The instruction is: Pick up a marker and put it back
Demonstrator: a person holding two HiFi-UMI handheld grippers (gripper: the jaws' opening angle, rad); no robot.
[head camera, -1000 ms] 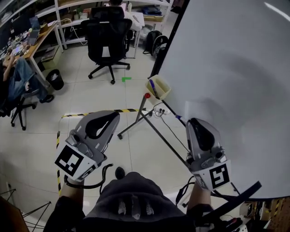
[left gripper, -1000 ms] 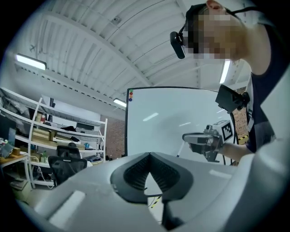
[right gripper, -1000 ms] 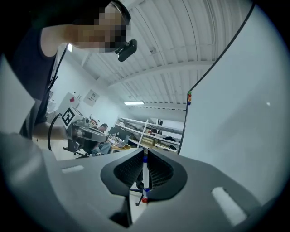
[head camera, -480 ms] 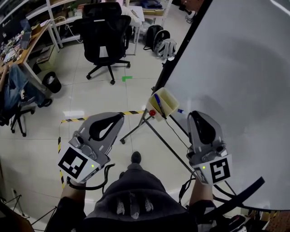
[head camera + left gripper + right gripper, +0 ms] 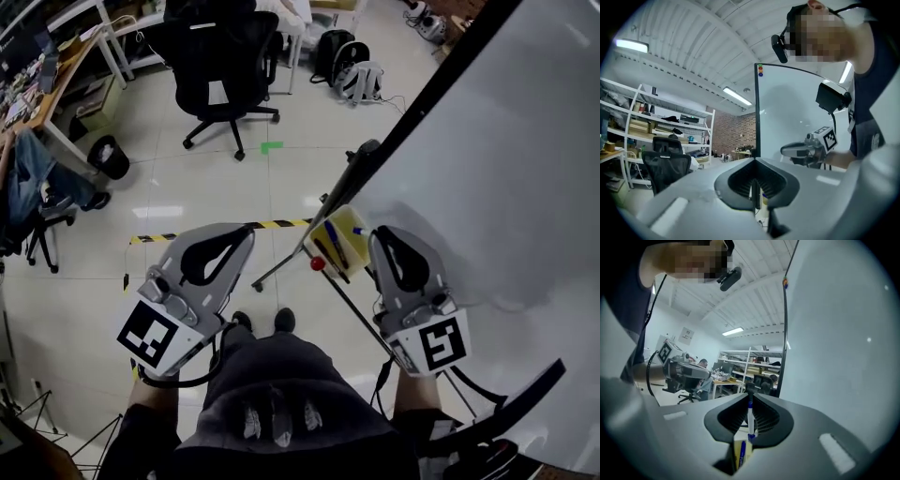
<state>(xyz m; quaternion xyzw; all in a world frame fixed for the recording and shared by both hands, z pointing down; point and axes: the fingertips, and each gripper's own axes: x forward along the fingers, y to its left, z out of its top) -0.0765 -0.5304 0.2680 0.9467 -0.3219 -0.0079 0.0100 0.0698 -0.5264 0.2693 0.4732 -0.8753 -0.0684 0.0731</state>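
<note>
In the head view my right gripper (image 5: 373,234) is shut on a white marker with blue ends (image 5: 360,231), right beside a yellow holder cup (image 5: 352,220) fixed at the whiteboard's lower edge. A blue marker (image 5: 335,240) lies in that cup. The right gripper view has the held marker (image 5: 750,414) upright between the jaws of the right gripper (image 5: 750,425), above the cup (image 5: 746,450) with the blue marker (image 5: 741,456) in it. My left gripper (image 5: 239,232) hovers left of the cup, shut and holding nothing; its jaws meet in the left gripper view (image 5: 754,187).
The big whiteboard (image 5: 487,169) fills the right side on a stand with a red knob (image 5: 317,264). Yellow-black floor tape (image 5: 225,227) runs behind the left gripper. A black office chair (image 5: 220,66), backpacks (image 5: 361,80), a bin (image 5: 110,155) and a seated person (image 5: 28,178) are farther off.
The yellow cup has come nearer and now sits right beside the right gripper's tip, which still holds the marker. Both grippers sit slightly closer together.
</note>
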